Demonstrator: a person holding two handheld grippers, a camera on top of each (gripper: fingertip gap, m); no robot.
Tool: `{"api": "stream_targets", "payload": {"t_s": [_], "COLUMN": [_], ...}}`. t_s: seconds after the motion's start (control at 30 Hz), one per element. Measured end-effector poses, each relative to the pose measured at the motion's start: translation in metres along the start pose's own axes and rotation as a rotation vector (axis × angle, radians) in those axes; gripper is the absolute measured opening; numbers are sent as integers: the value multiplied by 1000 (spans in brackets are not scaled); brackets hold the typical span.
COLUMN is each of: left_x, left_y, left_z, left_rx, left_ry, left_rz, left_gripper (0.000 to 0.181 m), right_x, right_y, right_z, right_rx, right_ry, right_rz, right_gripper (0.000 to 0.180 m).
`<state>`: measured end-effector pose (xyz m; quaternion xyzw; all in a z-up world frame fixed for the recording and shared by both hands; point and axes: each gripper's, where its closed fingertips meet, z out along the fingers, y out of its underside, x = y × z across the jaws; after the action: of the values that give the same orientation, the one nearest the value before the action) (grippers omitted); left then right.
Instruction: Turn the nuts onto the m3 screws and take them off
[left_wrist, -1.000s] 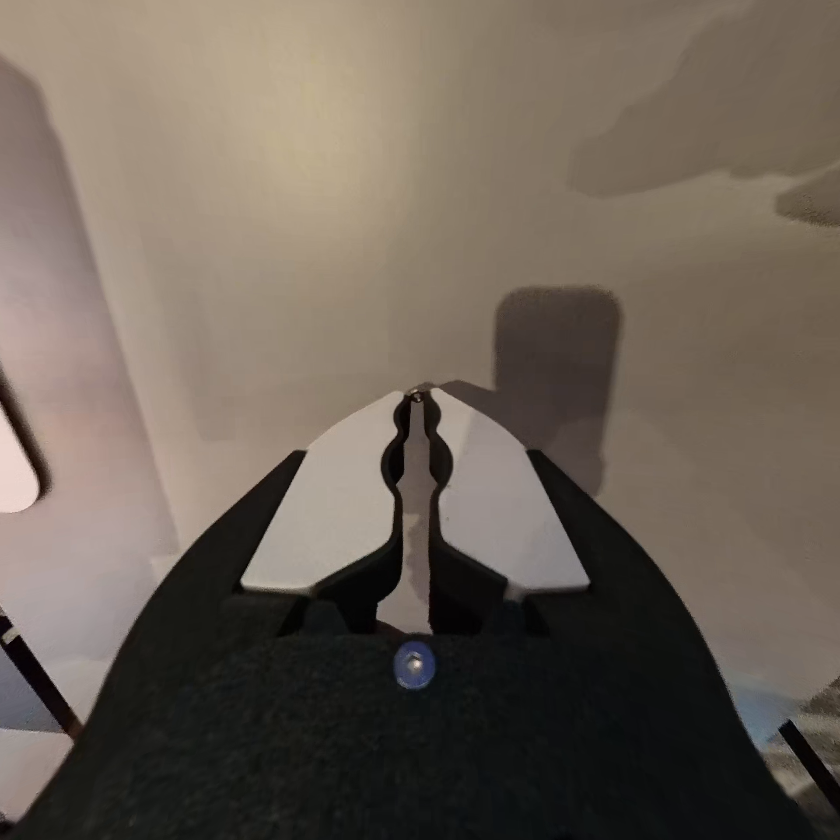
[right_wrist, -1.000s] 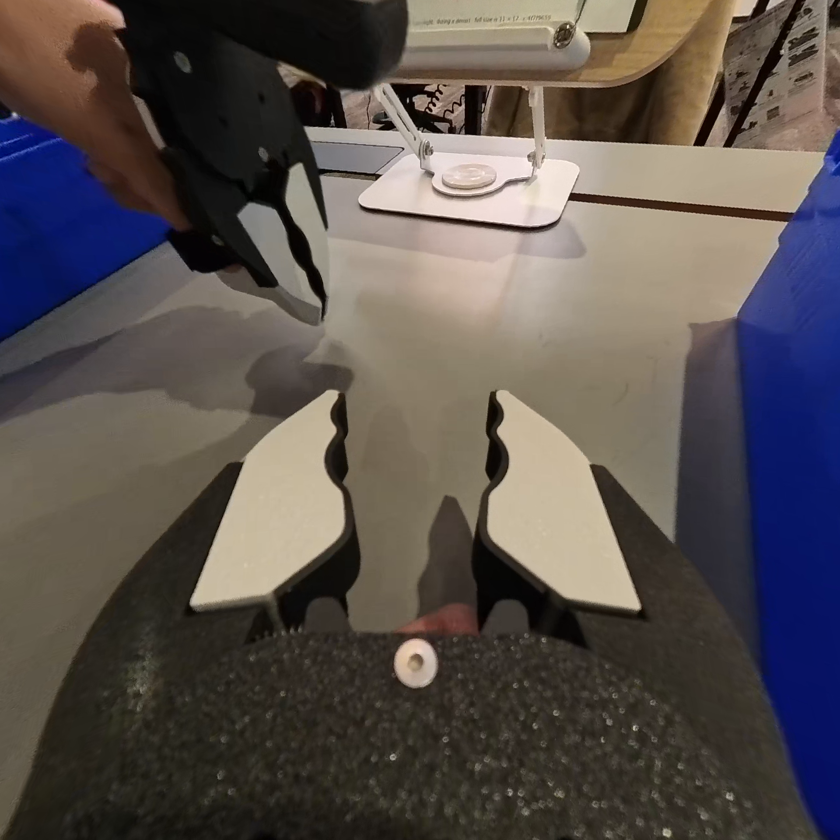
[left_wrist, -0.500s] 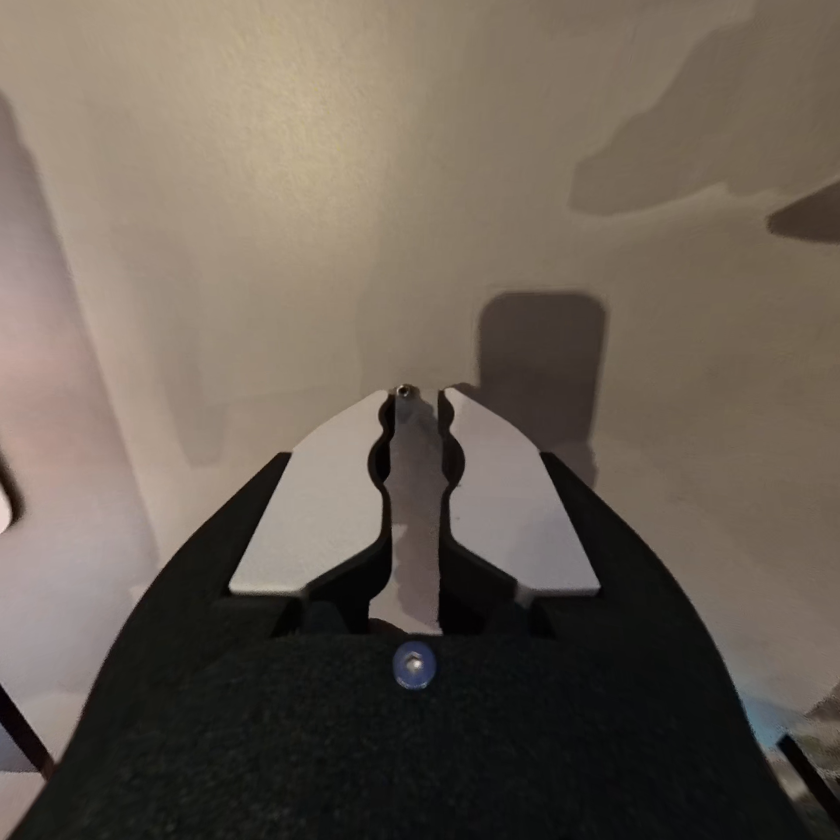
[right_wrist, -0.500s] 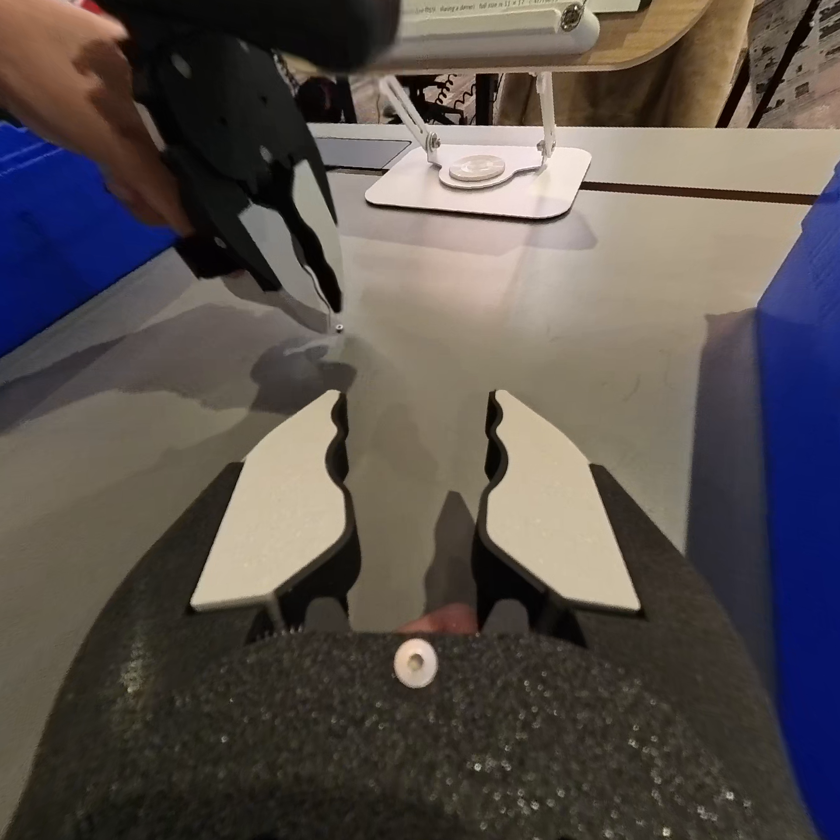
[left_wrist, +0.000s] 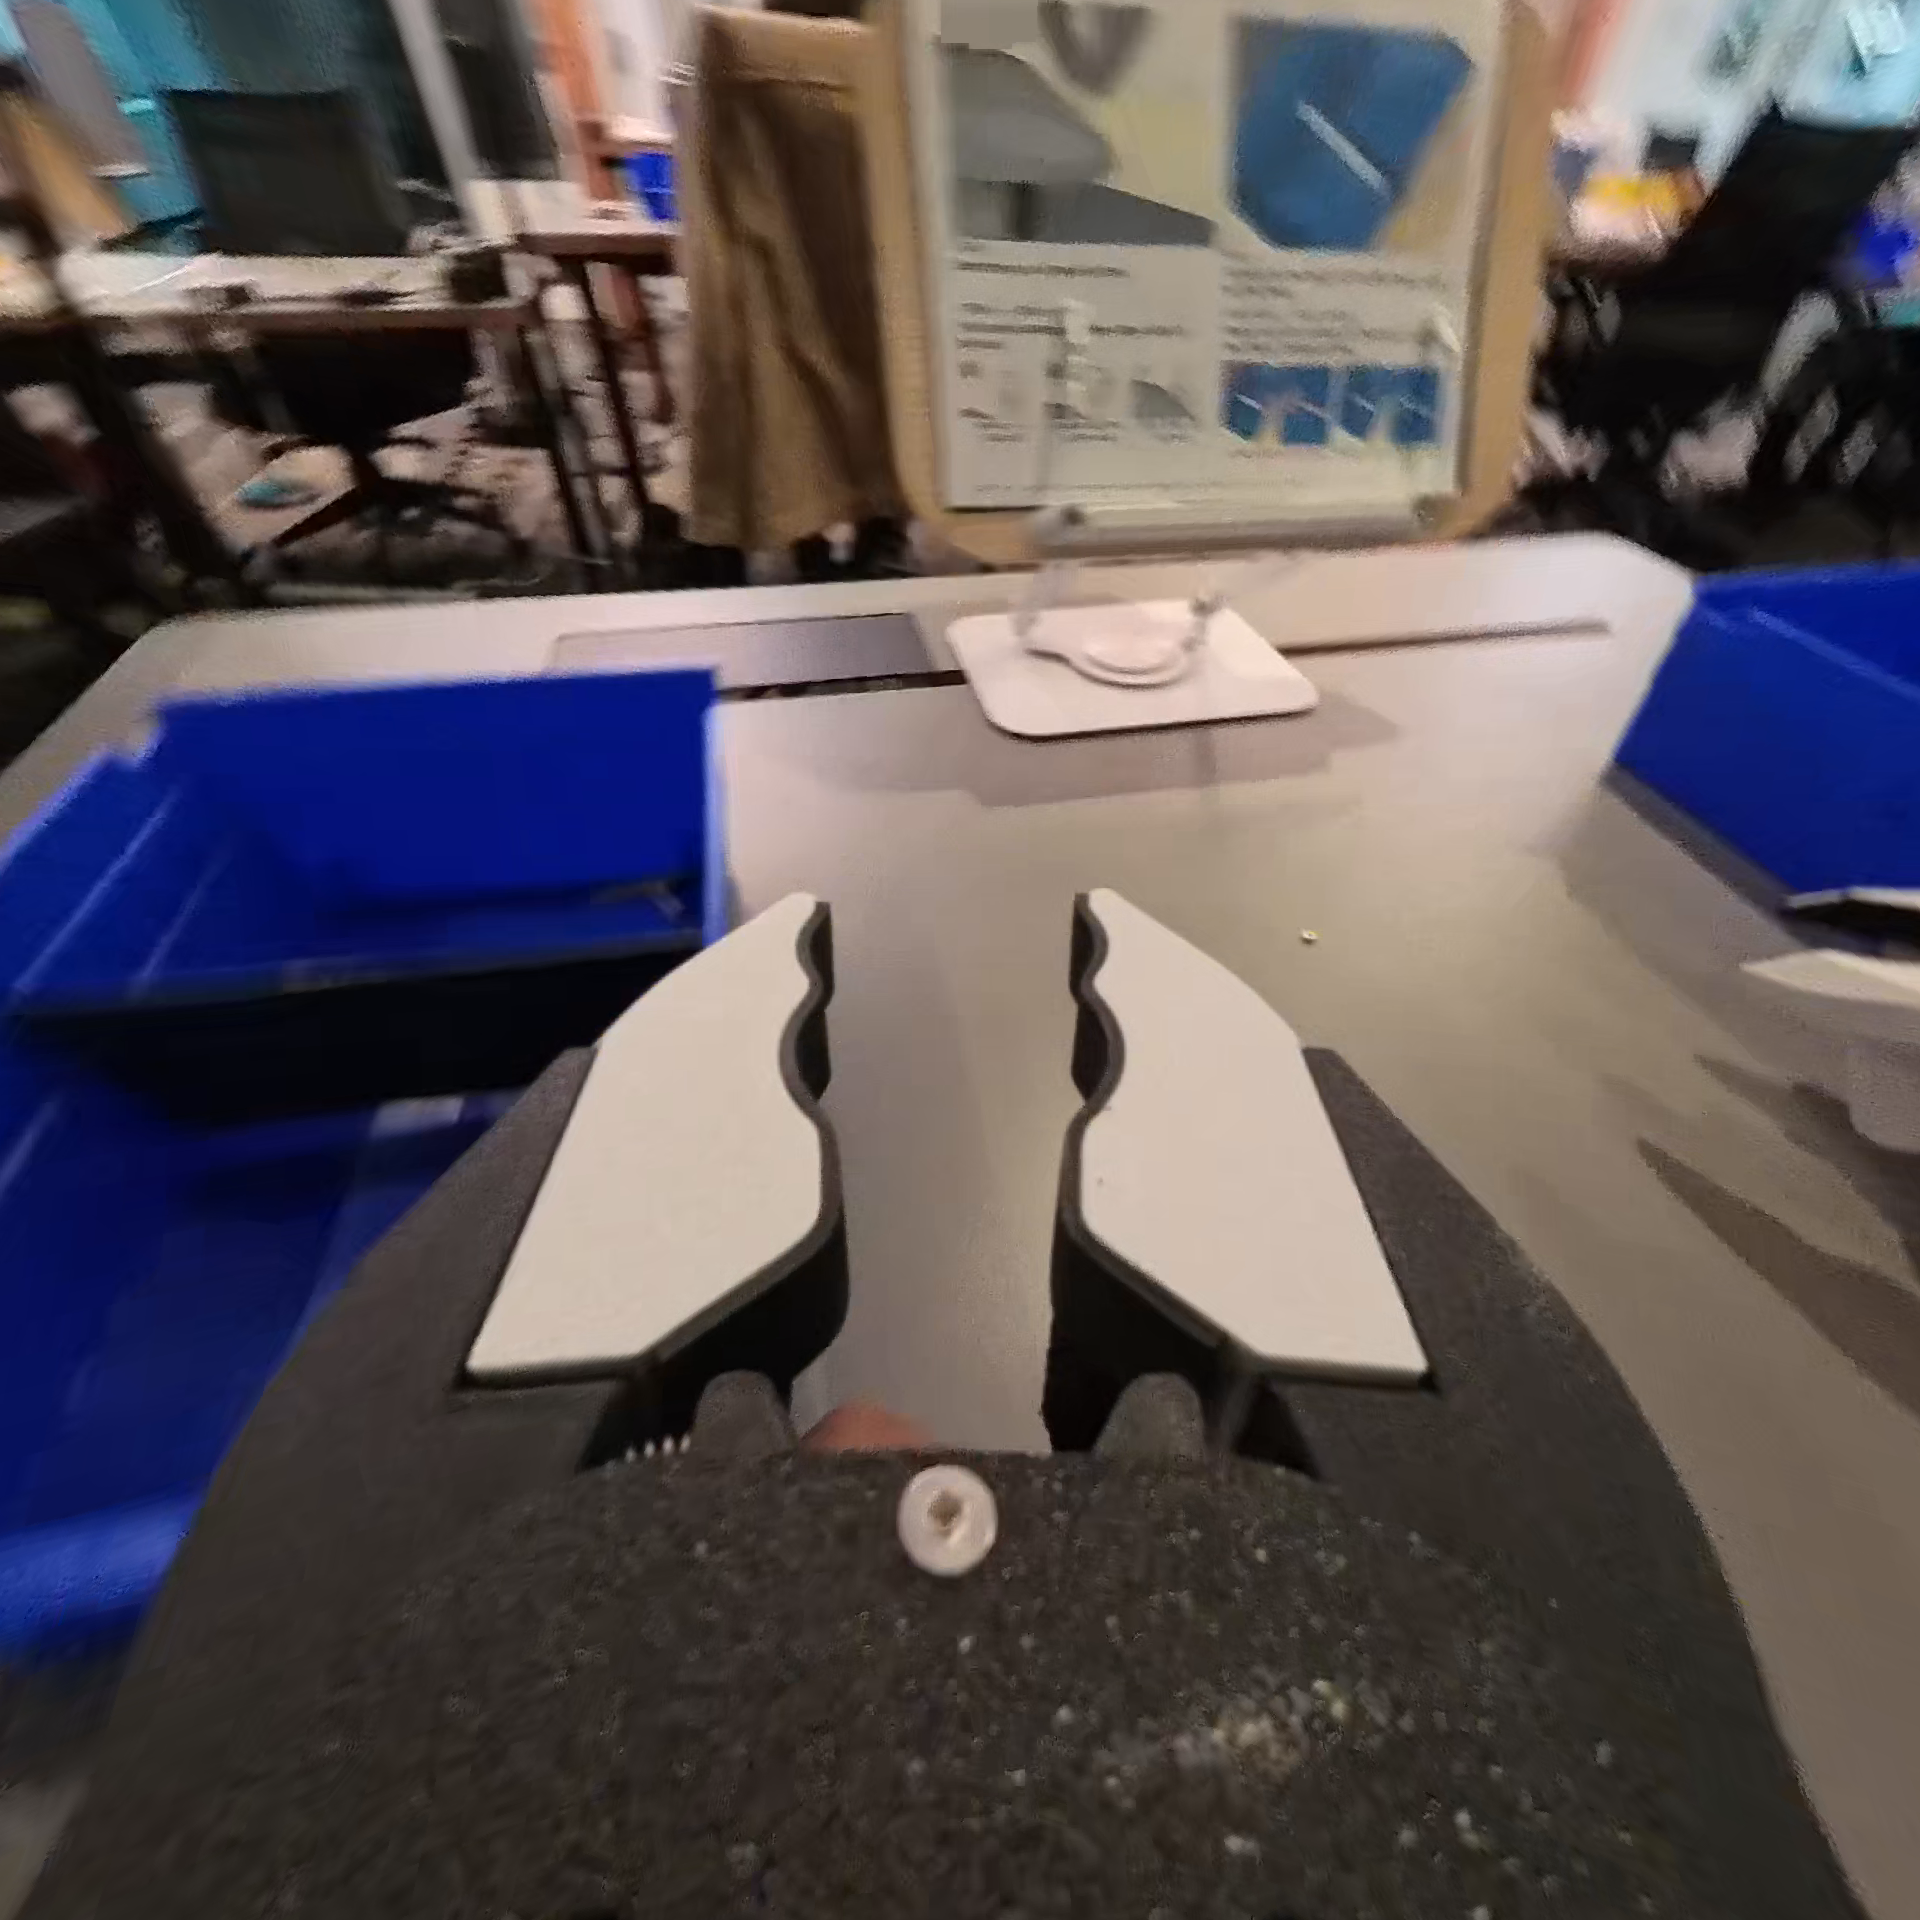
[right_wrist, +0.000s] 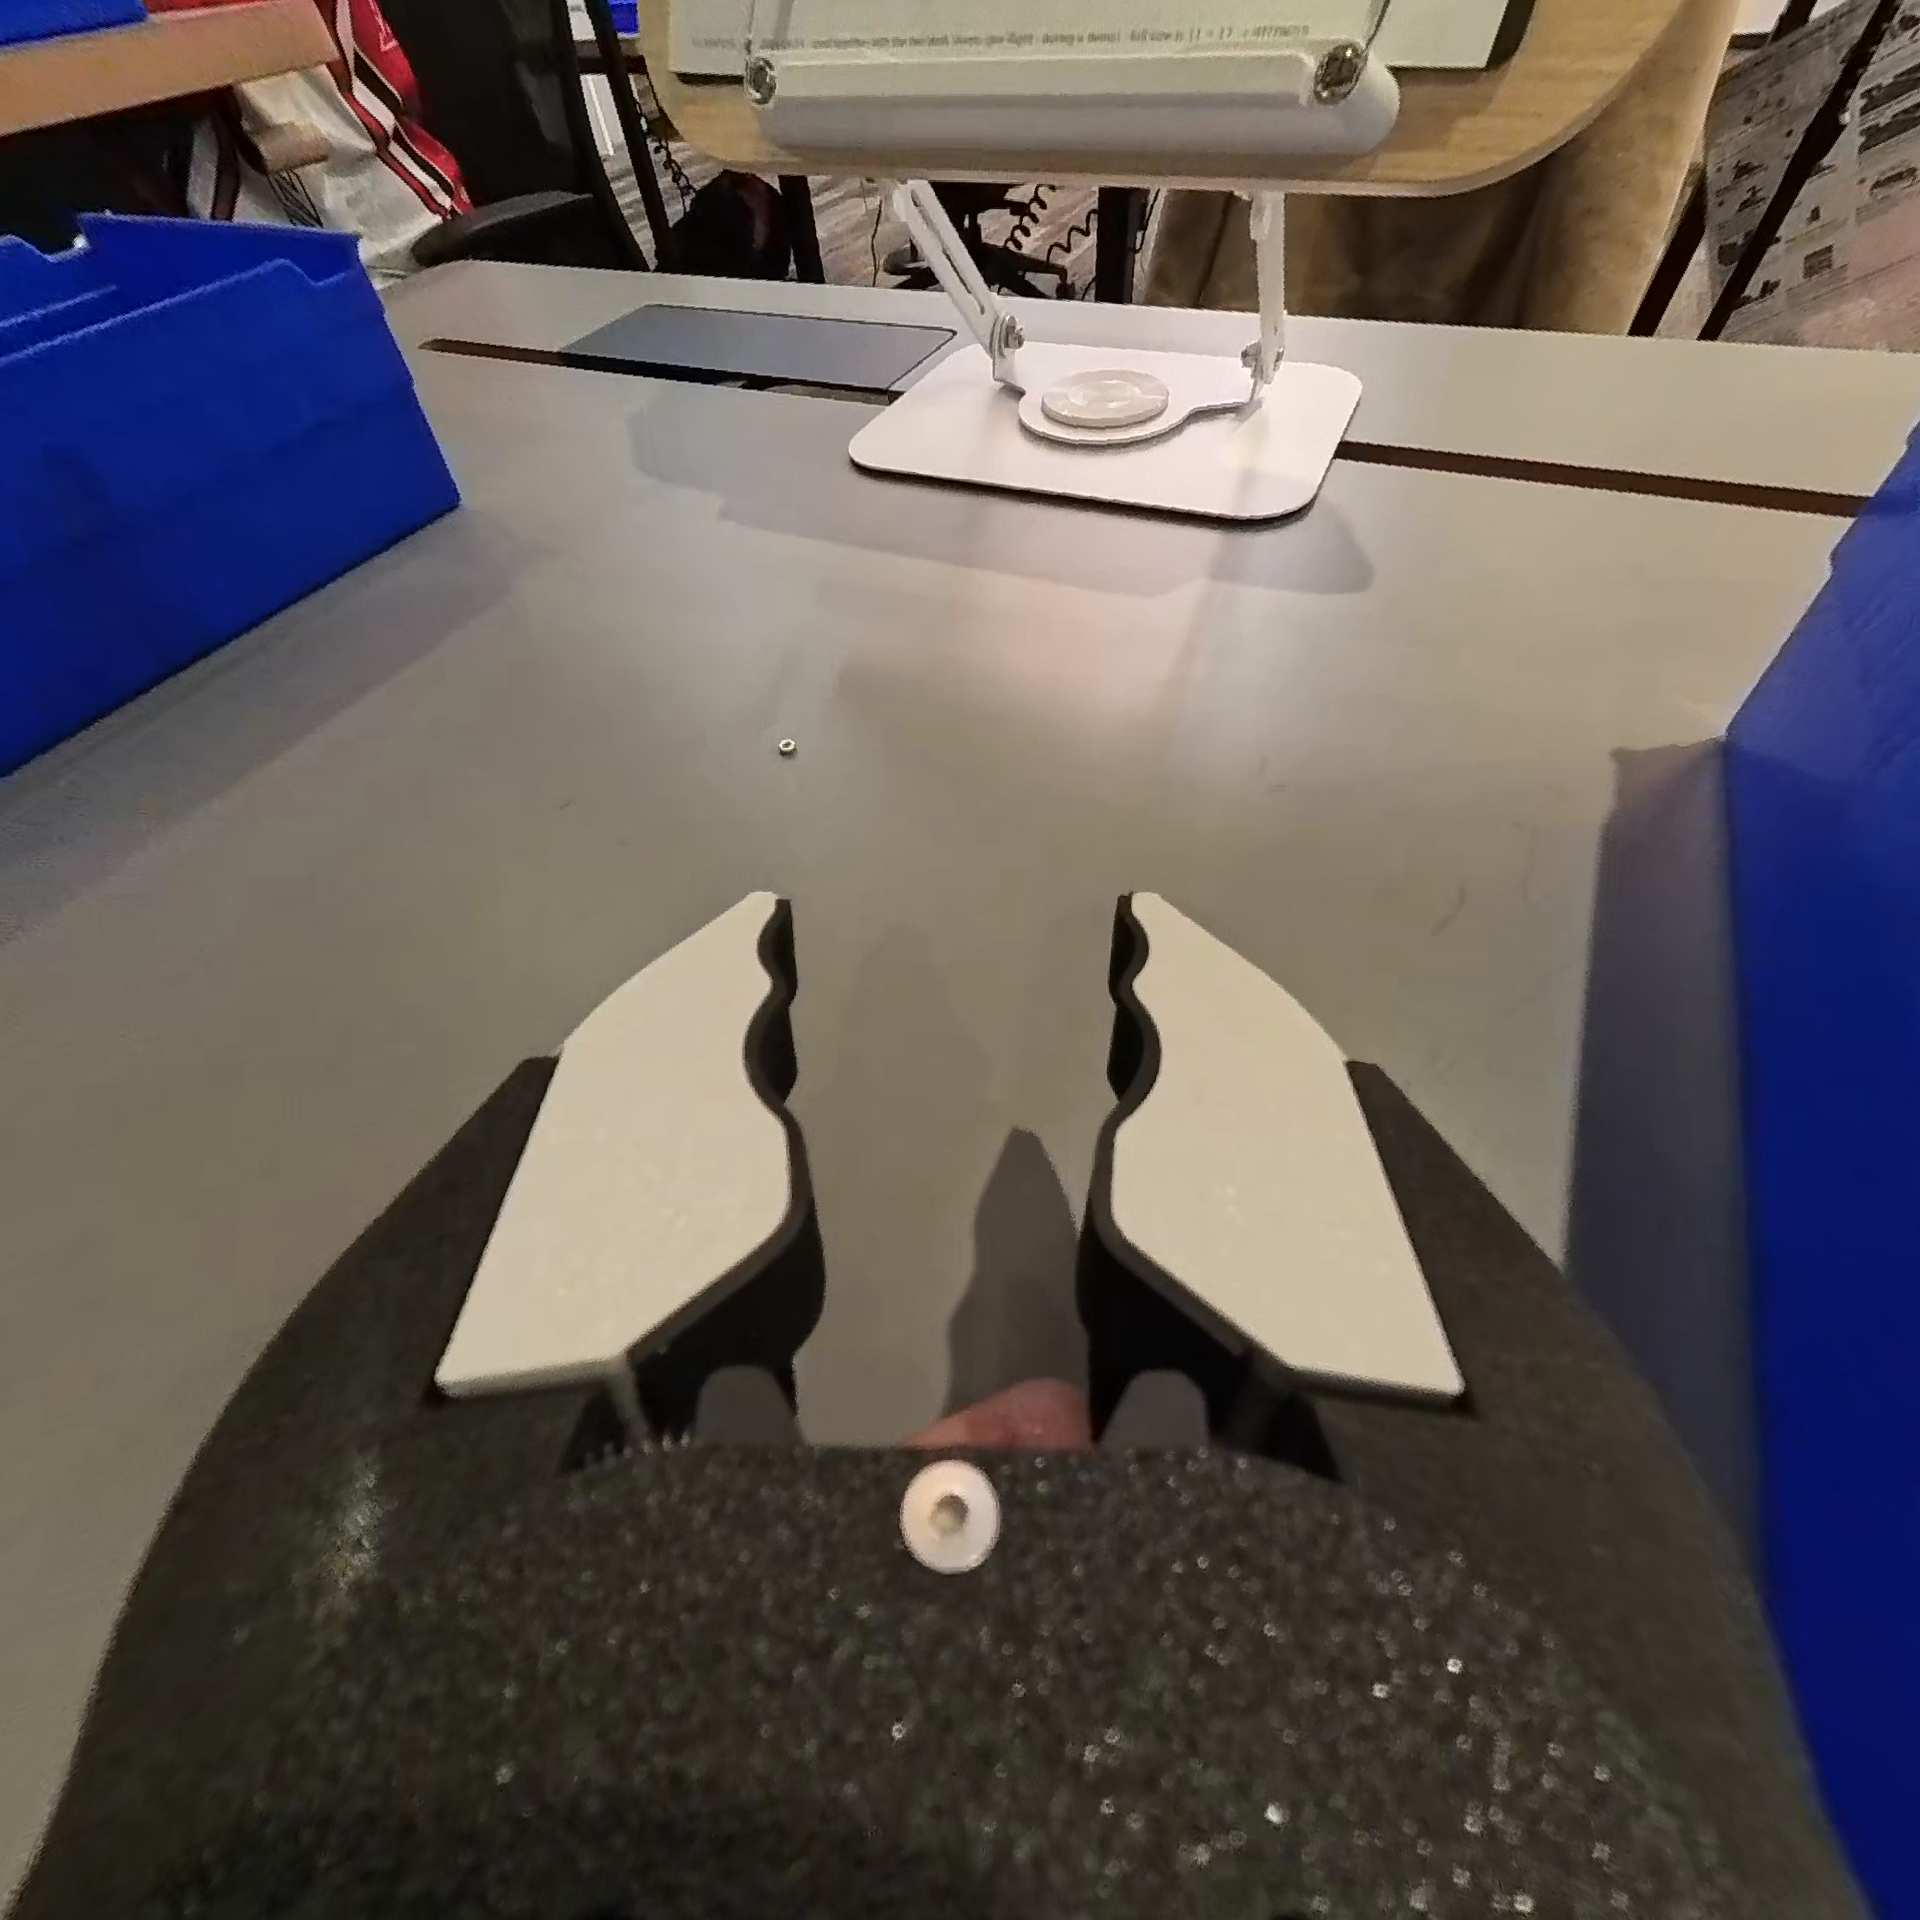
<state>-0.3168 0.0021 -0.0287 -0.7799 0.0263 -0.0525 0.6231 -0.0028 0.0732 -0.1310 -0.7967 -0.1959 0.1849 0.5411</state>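
Note:
A tiny metal nut (right_wrist: 787, 745) lies alone on the grey table (right_wrist: 1039, 727), ahead and a little left of my right gripper (right_wrist: 951, 909), which is open and empty. The same nut shows in the left wrist view (left_wrist: 1308, 938), ahead and to the right of my left gripper (left_wrist: 951, 909), which is open and empty above the table. The fingertips (left_wrist: 1870, 977) of the right gripper show at the right edge of the left wrist view. No screw is visible.
A blue bin (left_wrist: 343, 862) stands left of the left gripper, another blue bin (left_wrist: 1787, 748) at the right. It also shows close on the right in the right wrist view (right_wrist: 1829, 987). A white stand base (right_wrist: 1112, 431) with a sign board (left_wrist: 1205, 260) stands at the table's far edge. From my right tips it is roughly 15 cm to the tiny metal nut (right_wrist: 787, 745); from my left, 30 cm. Seen from the left wrist view (left_wrist: 1301, 934) as well.
The left gripper, shut on the nut and pointing down at the table, opened and left the nut there. It has lifted and pulled back to the left, out of the right wrist view.

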Motion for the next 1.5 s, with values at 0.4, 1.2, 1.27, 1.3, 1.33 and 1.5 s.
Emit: {"api": "stream_targets", "payload": {"t_s": [0.4, 1.2, 1.27, 1.3, 1.33, 1.5], "left_x": [-53, -148, -145, -142, -140, -121], "left_y": [27, 97, 102, 105, 105, 107], "left_z": [-61, 201, 202, 202, 203, 200], "left_rx": [-19, -956, -949, -945, -928, -886], "left_ry": [-163, 576, 609, 628, 637, 722], "left_rz": [193, 966, 964, 976, 999, 1009], "left_gripper": [35, 25, 23, 20, 20, 19], "right_x": [-2, 1, 1, 1, 0, -1], "right_y": [-3, -5, -4, -4, -3, 0], "right_z": [-3, -6, -5, -5, -4, 0], "right_rx": [26, 44, 40, 36, 29, -4], "right_ry": [25, 74, 74, 73, 71, 62], "right_rz": [-48, -63, -66, -67, -67, -72], "right_gripper": [55, 48, 48, 47, 47, 47]}}
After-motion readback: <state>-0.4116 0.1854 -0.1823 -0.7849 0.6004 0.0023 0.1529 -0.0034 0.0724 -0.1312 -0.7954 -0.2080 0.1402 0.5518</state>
